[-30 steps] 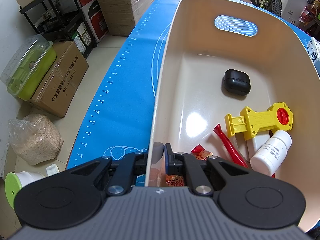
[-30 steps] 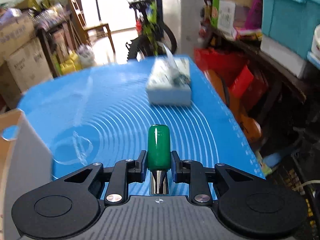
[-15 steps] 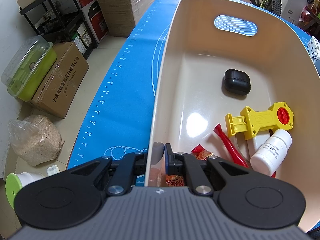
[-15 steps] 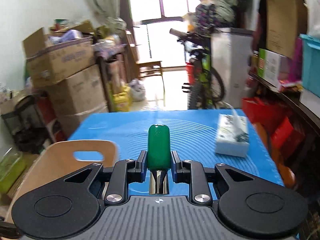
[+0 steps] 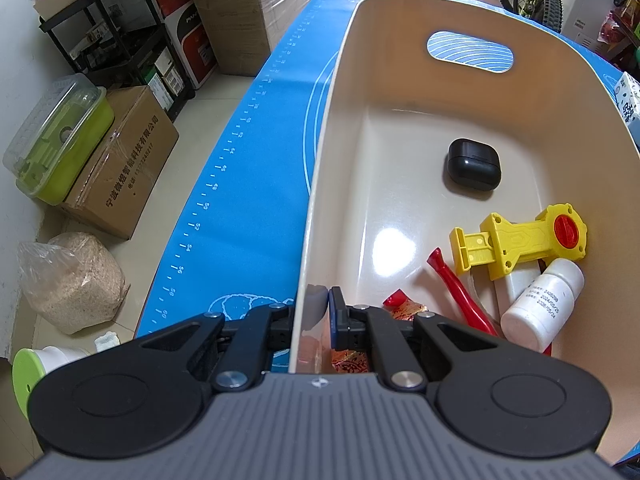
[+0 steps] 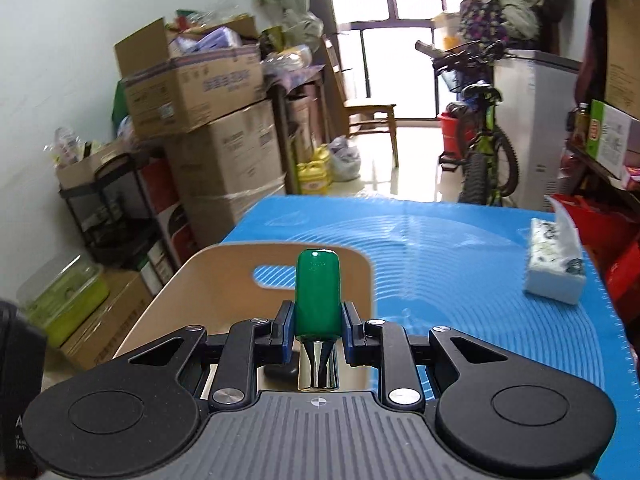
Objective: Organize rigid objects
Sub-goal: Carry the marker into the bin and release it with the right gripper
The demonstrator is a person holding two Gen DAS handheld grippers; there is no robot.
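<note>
Right tool [image 6: 317,325] with green cylinder [image 6: 317,294], now over bin [image 6: 192,280]

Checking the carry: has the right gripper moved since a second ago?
Yes. The right gripper, shut on the green-handled tool, swung left from the tissue pack toward the beige bin.

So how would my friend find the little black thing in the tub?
Look inside the big cream tub on the blue mat. The other things are piled at one end: a yellow toy, a red stick and a white bottle. The black case lies alone nearer the handle hole, and it is the only dark, rounded, pebble-shaped thing there.
</note>
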